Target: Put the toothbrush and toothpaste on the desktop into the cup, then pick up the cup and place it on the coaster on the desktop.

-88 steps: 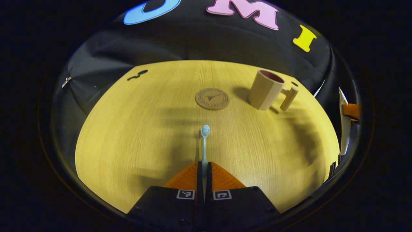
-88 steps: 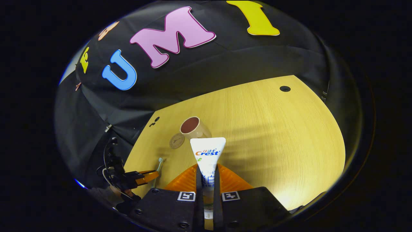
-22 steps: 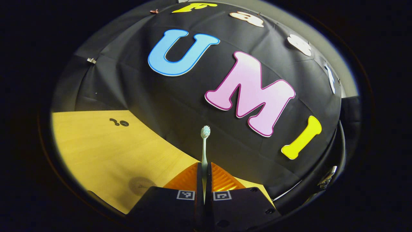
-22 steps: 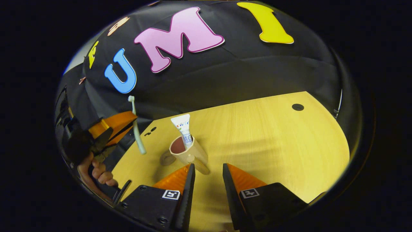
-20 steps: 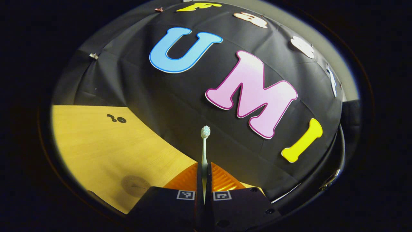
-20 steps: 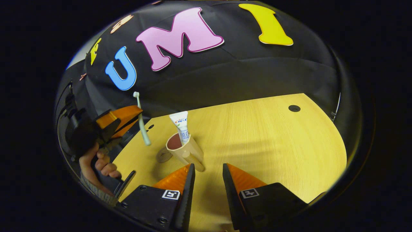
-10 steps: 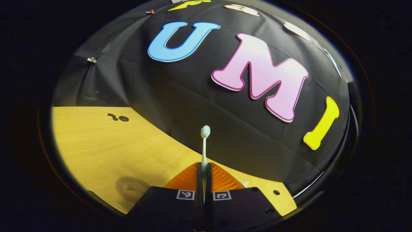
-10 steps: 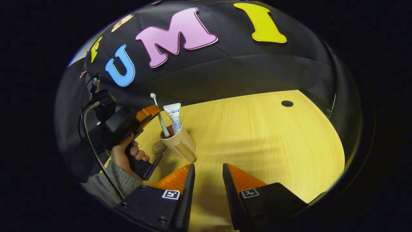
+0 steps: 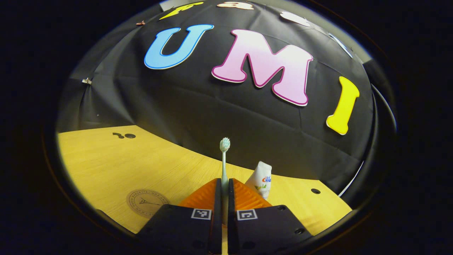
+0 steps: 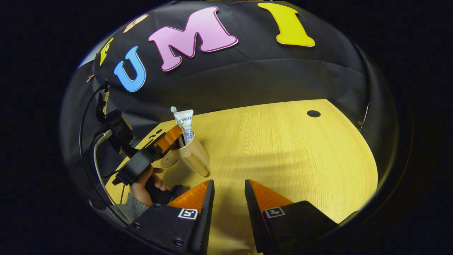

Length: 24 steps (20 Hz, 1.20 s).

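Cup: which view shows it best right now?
The right gripper view. The cup shows there from rim to base with its handle, standing on the table, the toothpaste in it and the left gripper at its rim. In the left gripper view the toothpaste top shows, and the cup's body is hidden behind that gripper.

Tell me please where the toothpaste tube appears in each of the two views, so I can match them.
Left gripper view: the toothpaste tube pokes up just right of the left gripper, low and near centre.
Right gripper view: it stands in the cup, left of centre, above the open right gripper.
Shared landmark: the toothbrush, whose head shows just left of the tube top.
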Available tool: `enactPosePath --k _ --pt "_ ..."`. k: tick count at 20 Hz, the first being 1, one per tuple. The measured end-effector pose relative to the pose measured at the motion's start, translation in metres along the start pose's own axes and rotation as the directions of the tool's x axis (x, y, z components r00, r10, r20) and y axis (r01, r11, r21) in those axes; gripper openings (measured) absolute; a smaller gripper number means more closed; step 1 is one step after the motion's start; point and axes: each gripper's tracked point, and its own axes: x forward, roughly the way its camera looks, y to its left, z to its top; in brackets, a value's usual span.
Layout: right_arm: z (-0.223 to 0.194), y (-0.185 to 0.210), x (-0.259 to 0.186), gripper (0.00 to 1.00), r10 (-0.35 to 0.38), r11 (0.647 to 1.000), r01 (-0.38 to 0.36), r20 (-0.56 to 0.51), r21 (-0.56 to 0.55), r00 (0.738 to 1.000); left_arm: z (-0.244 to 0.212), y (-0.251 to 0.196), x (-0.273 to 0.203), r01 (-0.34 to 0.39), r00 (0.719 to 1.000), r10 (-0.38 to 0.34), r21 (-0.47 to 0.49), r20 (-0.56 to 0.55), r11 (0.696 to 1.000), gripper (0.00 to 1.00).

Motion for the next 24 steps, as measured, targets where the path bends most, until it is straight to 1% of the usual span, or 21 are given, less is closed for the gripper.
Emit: enactPosePath --k 2,5,7,8,9,11,12,14,16,17,18,19,20,22,24 --pt "0.001 0.005 0.002 0.53 0.008 1.000 -0.008 -0.005 -0.008 1.000 0.001 0.003 -0.004 0.007 1.000 -0.007 -0.001 0.001 1.000 0.16" --pt "0.007 0.013 0.005 0.53 0.023 1.000 -0.024 -0.011 -0.015 1.000 -0.001 0.006 -0.012 0.036 0.999 -0.036 -0.012 -0.023 0.999 0.31" --pt "0.015 0.016 0.006 0.53 0.031 0.999 -0.031 -0.016 -0.015 0.999 -0.003 0.014 -0.021 0.032 0.998 -0.031 0.003 -0.057 0.999 0.36" --pt "0.020 0.018 0.007 0.53 0.035 0.999 -0.035 -0.020 -0.016 0.999 -0.004 0.019 -0.027 0.035 0.997 -0.034 0.010 -0.073 0.999 0.50" --pt "0.027 0.020 0.008 0.53 0.041 0.999 -0.041 -0.023 -0.019 0.999 -0.003 0.024 -0.037 0.035 0.996 -0.034 0.019 -0.082 0.999 0.56" --pt "0.034 0.023 0.012 0.53 0.046 0.998 -0.048 -0.056 -0.027 0.997 -0.002 0.037 -0.057 0.036 0.993 -0.032 0.032 -0.115 0.999 0.63" --pt "0.039 0.026 0.015 0.53 0.049 0.998 -0.051 -0.070 -0.030 0.996 -0.003 0.040 -0.069 0.049 0.988 -0.045 0.026 -0.145 0.998 0.64" --pt "0.047 0.033 0.021 0.58 0.057 0.997 -0.061 -0.106 -0.036 0.993 0.003 0.046 -0.097 0.071 0.980 -0.069 0.006 -0.187 0.997 0.65" --pt "0.053 0.043 0.029 0.58 0.073 0.995 -0.082 -0.145 -0.057 0.987 0.010 0.058 -0.124 0.072 0.975 -0.066 0.019 -0.210 0.997 0.65" --pt "0.053 0.050 0.032 0.61 0.079 0.993 -0.093 -0.170 -0.075 0.982 0.012 0.066 -0.138 0.066 0.973 -0.056 0.036 -0.225 0.997 0.66" --pt "0.054 0.057 0.035 0.61 0.090 0.989 -0.111 -0.201 -0.095 0.975 0.014 0.072 -0.151 0.063 0.969 -0.049 0.048 -0.241 0.997 0.66" --pt "0.050 0.064 0.039 0.53 0.098 0.984 -0.129 -0.239 -0.119 0.966 0.015 0.078 -0.163 0.062 0.965 -0.045 0.059 -0.258 0.996 0.66" --pt "0.045 0.067 0.042 0.65 0.093 0.977 -0.141 -0.275 -0.159 0.957 0.017 0.082 -0.175 0.065 0.961 -0.044 0.067 -0.272 0.996 0.66" --pt "0.033 0.072 0.050 0.65 0.070 0.955 -0.163 -0.344 -0.249 0.936 0.023 0.092 -0.195 0.065 0.956 -0.038 0.084 -0.289 0.994 0.66" --pt "0.024 0.080 0.058 0.65 0.057 0.933 -0.191 -0.399 -0.306 0.915 0.029 0.099 -0.212 0.061 0.954 -0.030 0.096 -0.297 0.993 0.66"
